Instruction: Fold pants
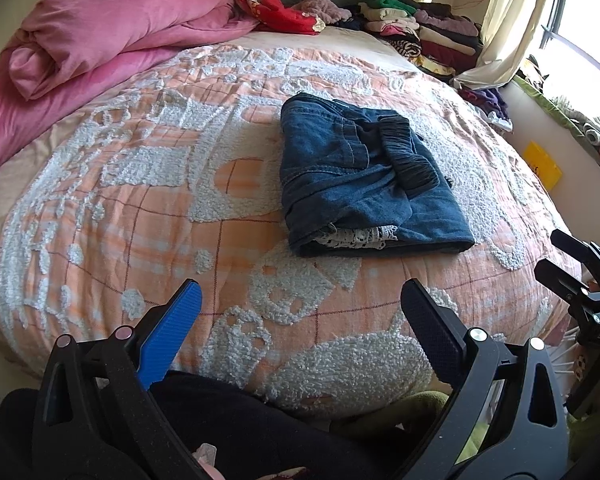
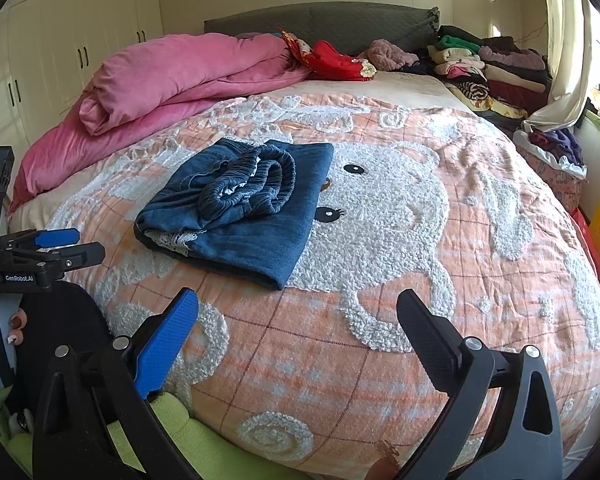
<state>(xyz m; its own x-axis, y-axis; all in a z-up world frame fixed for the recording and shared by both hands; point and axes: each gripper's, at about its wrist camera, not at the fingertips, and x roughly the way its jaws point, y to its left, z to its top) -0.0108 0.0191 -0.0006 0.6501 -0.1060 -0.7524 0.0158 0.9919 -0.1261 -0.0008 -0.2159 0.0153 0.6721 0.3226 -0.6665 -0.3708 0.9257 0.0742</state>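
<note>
Blue denim pants (image 1: pixel 364 176) lie folded into a compact bundle on the orange-and-white bedspread (image 1: pixel 140 208), elastic waistband on top and a strip of white lace at the near edge. They also show in the right wrist view (image 2: pixel 244 208). My left gripper (image 1: pixel 300 304) is open and empty, held back from the pants near the bed's front edge. My right gripper (image 2: pixel 298 312) is open and empty, also short of the pants. The right gripper shows at the right edge of the left wrist view (image 1: pixel 568 264); the left gripper shows at the left of the right wrist view (image 2: pixel 72 244).
A pink duvet (image 2: pixel 172 76) is heaped at the bed's far left. Red cloth (image 2: pixel 336 60) and stacks of folded clothes (image 2: pixel 492 68) lie by the grey headboard (image 2: pixel 320 20). White wardrobes (image 2: pixel 60 40) stand left; a curtain (image 1: pixel 500 20) and window are right.
</note>
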